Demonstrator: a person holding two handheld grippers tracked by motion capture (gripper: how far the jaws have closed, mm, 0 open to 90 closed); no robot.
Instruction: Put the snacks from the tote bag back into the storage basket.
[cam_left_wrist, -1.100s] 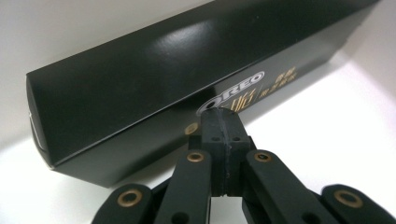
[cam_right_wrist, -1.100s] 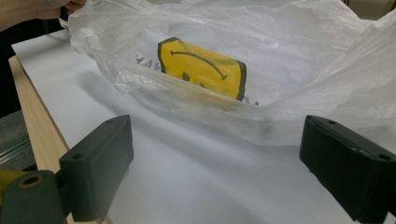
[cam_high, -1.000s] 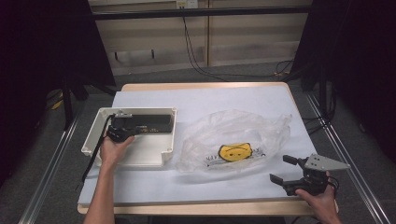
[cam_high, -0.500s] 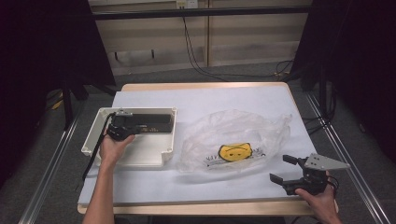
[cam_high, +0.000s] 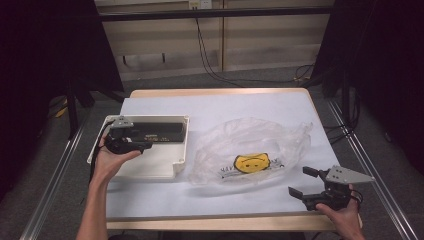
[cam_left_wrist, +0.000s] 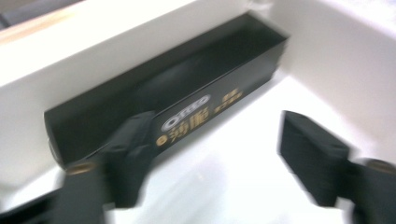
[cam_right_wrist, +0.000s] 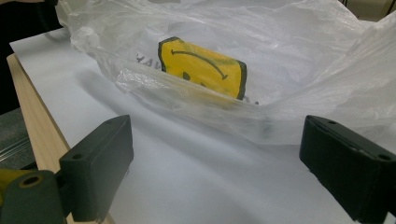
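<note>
A long black box (cam_high: 160, 131) with gold and white print lies along the far wall of a white tray (cam_high: 150, 172) at the table's left. My left gripper (cam_high: 146, 145) hovers over the tray just in front of the box. Its jaws have just been opening and stand open. In the left gripper view the left gripper (cam_left_wrist: 219, 154) has only the tray floor (cam_left_wrist: 243, 186) between its jaws, and the black box (cam_left_wrist: 187, 93) lies beyond them. My right gripper (cam_high: 299, 181) rests open at the front right, facing a clear plastic bag (cam_high: 250, 145).
The plastic bag (cam_right_wrist: 280, 56) is crumpled and carries a yellow smiley print (cam_right_wrist: 201, 65), also seen as the smiley print (cam_high: 251, 161) from above. A white sheet (cam_high: 225, 107) covers the wooden table. The table's front edge (cam_right_wrist: 32, 121) runs close beside my right gripper (cam_right_wrist: 219, 172).
The left gripper has drawn slightly up and off the black box, which stays in the tray. The right hand and the bag have not moved.
</note>
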